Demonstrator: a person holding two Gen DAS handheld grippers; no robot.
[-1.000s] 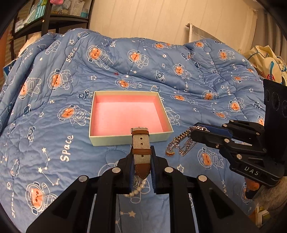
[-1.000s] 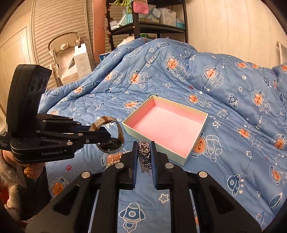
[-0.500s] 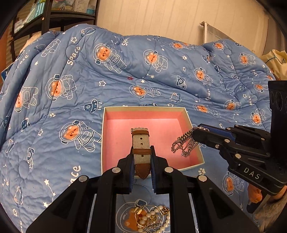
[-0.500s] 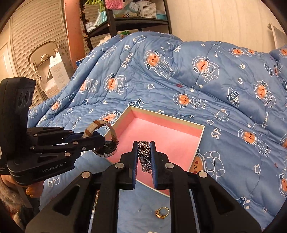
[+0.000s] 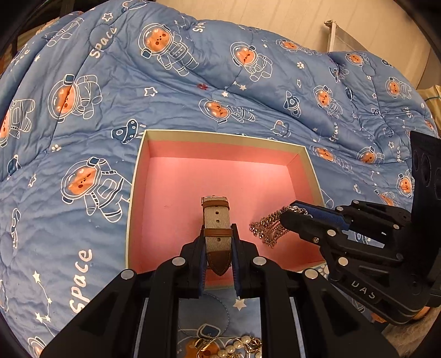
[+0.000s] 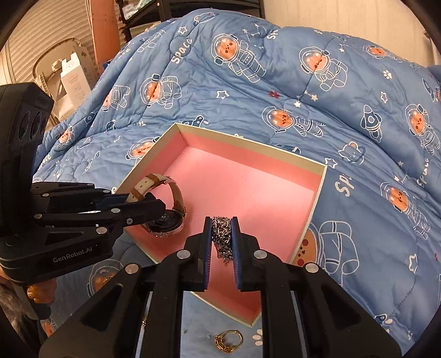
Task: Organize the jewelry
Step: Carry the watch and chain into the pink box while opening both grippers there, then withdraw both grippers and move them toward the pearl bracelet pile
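Left gripper (image 5: 218, 242) pinches watch (image 5: 216, 220) by strap, right gripper (image 6: 221, 234) clamps silver chain (image 6: 222, 234); both hang over pink box (image 6: 317, 190) for drop-in.

Even indoor light, sharp, fisheye-warped, dark corners

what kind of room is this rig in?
Probably a bedroom: the work surface is a bed under a blue astronaut-print quilt, with a storage shelf and a folded chair behind.
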